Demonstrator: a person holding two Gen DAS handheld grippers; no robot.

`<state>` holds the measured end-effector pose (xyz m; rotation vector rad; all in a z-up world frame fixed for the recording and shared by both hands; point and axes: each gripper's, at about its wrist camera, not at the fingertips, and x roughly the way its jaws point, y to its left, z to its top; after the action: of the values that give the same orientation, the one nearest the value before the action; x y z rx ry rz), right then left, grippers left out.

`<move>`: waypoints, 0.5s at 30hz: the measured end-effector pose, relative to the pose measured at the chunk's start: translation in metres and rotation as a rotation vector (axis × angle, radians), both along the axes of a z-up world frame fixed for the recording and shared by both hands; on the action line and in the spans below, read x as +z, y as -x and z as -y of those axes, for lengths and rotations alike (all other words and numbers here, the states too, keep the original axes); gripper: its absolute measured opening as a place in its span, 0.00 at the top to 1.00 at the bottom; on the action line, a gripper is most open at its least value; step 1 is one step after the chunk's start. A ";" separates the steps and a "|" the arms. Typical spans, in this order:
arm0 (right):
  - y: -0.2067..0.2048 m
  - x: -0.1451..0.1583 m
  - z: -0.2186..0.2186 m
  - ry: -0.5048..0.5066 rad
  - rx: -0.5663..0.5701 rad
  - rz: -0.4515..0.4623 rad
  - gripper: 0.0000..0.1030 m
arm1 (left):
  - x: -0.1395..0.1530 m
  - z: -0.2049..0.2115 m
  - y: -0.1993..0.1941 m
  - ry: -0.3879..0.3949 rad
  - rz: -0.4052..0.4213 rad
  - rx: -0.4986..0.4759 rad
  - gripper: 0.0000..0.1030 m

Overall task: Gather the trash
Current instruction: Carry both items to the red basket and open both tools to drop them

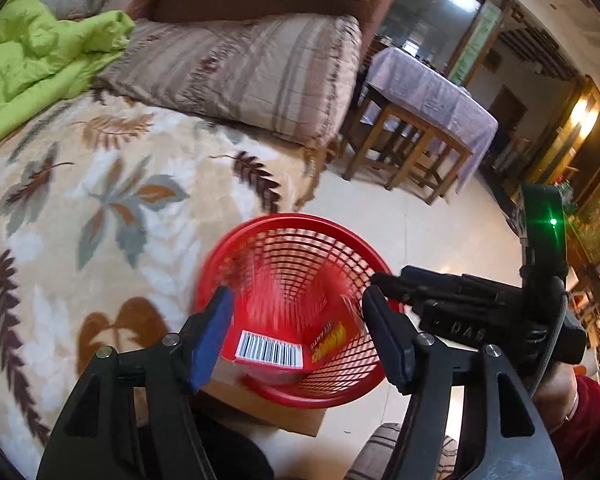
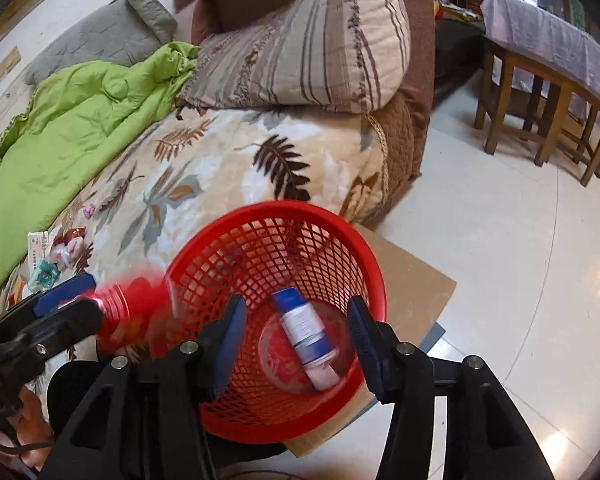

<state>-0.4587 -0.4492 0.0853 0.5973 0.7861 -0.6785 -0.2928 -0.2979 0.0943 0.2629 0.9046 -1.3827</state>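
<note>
Two open grippers (left (image 1: 296, 336), right (image 2: 296, 340)) over red basket (image 2: 300, 216) beside leaf-patterned bed (image 2: 204, 168).

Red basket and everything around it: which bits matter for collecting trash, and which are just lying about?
Part of the job: red basket, red box, blue-white tube, wrappers on the bed.
Just lying about: green quilt, striped pillow, covered table.

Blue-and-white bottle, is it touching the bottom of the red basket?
Touching. The right wrist view shows the blue-and-white bottle lying flat on the floor of the red basket.
</note>
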 end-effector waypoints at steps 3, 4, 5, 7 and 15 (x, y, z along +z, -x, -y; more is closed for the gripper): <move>-0.004 0.001 -0.001 0.005 -0.013 0.043 0.46 | 0.009 -0.023 -0.013 0.021 0.015 0.061 0.32; -0.003 0.003 0.001 0.051 -0.052 0.044 0.46 | 0.011 -0.033 -0.019 0.023 0.035 0.096 0.31; -0.001 0.005 0.004 0.156 -0.119 0.029 0.46 | 0.012 -0.040 -0.023 0.022 0.054 0.120 0.30; 0.001 0.004 0.016 0.387 -0.292 -0.045 0.46 | 0.014 -0.057 -0.031 0.001 0.127 0.205 0.30; -0.023 -0.042 0.069 0.449 -0.413 -0.173 0.46 | 0.015 -0.109 -0.066 -0.022 0.265 0.396 0.29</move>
<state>-0.4352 -0.5187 0.0436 0.2899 0.6428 -1.2605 -0.2264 -0.1886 0.1098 0.2608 0.7052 -0.9470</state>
